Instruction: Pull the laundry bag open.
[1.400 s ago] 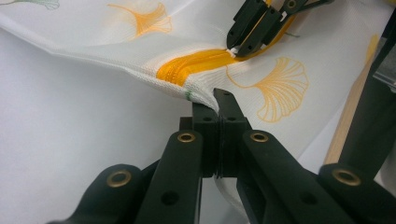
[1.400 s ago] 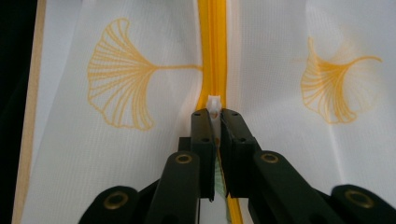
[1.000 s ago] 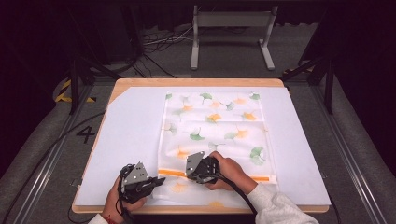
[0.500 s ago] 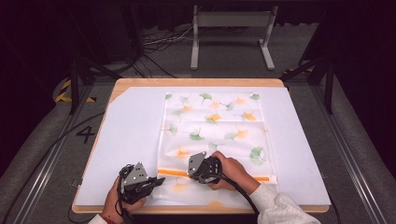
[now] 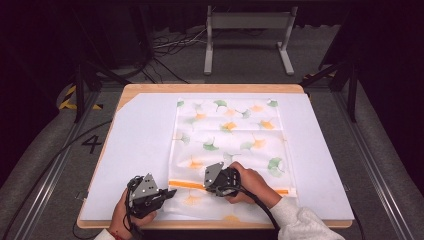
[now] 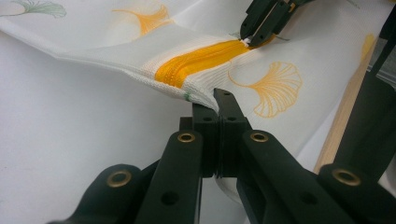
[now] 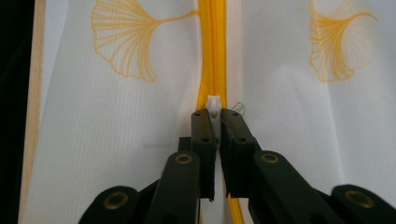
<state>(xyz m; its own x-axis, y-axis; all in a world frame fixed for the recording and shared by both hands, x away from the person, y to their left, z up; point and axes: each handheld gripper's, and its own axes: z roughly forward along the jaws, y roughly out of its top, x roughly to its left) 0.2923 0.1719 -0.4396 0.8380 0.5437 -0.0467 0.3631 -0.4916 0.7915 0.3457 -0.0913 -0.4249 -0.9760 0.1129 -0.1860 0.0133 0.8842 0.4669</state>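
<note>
A white mesh bag [image 5: 230, 140] printed with green and orange ginkgo leaves lies flat on the table, an orange zipper [image 5: 190, 184] running across its near end. My left gripper [image 5: 167, 192] is shut on the bag's left edge [image 6: 201, 95] at the zipper's end, lifting it slightly. My right gripper [image 5: 209, 186] is shut on the white zipper pull [image 7: 213, 103], with the orange zipper [image 7: 212, 51] stretching straight ahead of it. In the left gripper view the right gripper [image 6: 256, 35] pinches the pull farther along the zipper [image 6: 201, 63].
The bag rests on a white mat [image 5: 135, 150] covering a wooden table [image 5: 210, 88]. The table's near edge [image 5: 100, 223] runs just below both hands. A metal stand [image 5: 247, 30] and cables lie on the floor beyond the table.
My right gripper has slid slightly to the right along the zipper with the pull. The left gripper has stayed in place.
</note>
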